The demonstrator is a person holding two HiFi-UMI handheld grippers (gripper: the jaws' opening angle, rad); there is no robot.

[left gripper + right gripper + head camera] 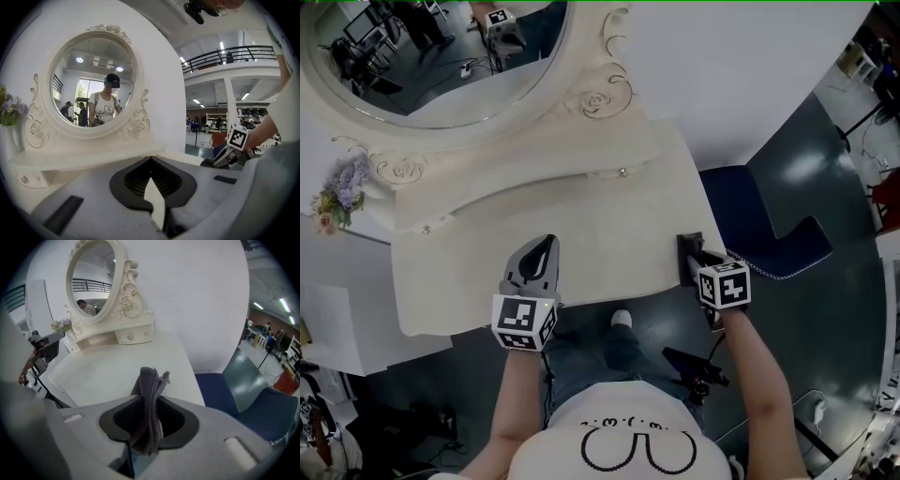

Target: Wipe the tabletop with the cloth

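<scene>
We see a white dressing table with a plain tabletop (619,225) and an oval mirror (441,56) in a carved frame at its back. A small bunch of pale flowers (339,192) stands at the left of the mirror, and a blue chair (750,220) stands on the dark floor just beside the right end of the table.

The right gripper (150,401) has its jaws pressed together on the cloth (151,380). The cloth is grey and folded in several layers. It stands up between the two dark pads, and its upper edge rises above them. In the head view this gripper is at the front right corner of the tabletop, and the cloth shows as a dark patch on the white surface there, ahead of the cube with square markers. We cannot tell how firmly the cloth presses on the table.

The left gripper (546,246) is over the front edge of the tabletop, left of the middle and well apart from the right one. Its jaws meet at the tips and have nothing between them; only a narrow slit stays further back, and the white table shows through it. It points toward the mirror.
</scene>
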